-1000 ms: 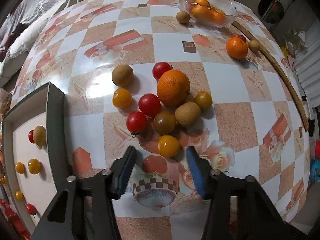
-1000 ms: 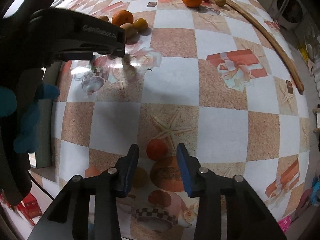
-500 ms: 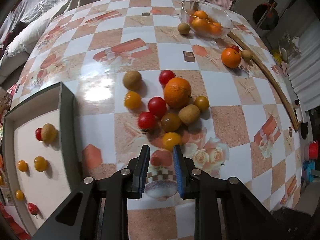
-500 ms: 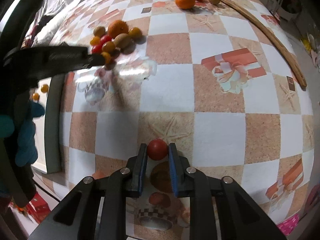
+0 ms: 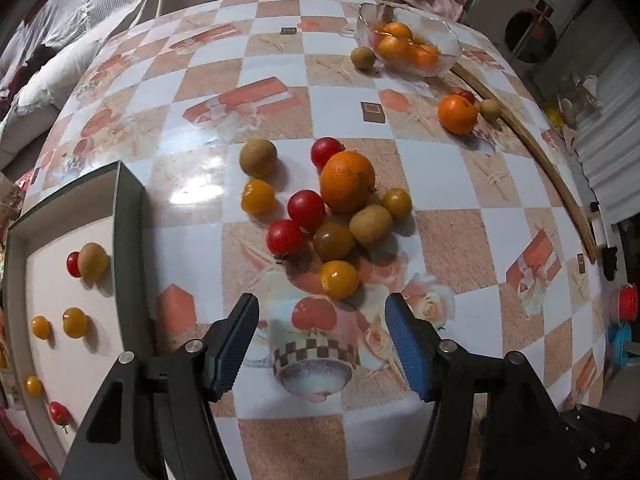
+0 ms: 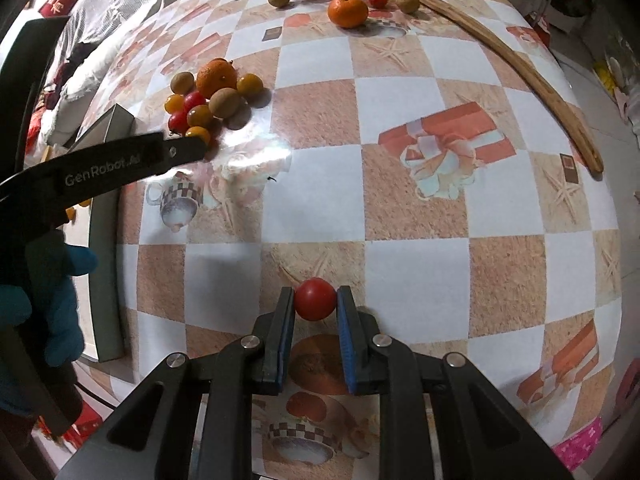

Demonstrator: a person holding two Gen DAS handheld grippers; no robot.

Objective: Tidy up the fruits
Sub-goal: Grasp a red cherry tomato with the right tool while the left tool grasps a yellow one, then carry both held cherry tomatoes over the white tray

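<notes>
1. The tray (image 5: pixel 128 216) at the left holds a handful of sorted fruit: red and yellow tomatoes and one brown fruit, so a share of the job looks done
2. The left gripper (image 5: pixel 320 340) hovers low over the counter (image 5: pixel 460 184) with jaws spread and empty, just short of a yellow tomato (image 5: pixel 339 279) at the near edge of the pile (image 5: pixel 328 208)
3. That pile, an orange with about ten small fruits, remains unsorted
4. The right gripper (image 6: pixel 315 308) has its jaws pinching a red tomato (image 6: pixel 315 298) near the counter's front edge
5. Far right, the bowl (image 5: pixel 408 44) holds several oranges, but an orange (image 5: pixel 457 114) and a few small fruits lie loose near it; I judge the task under half done
</notes>
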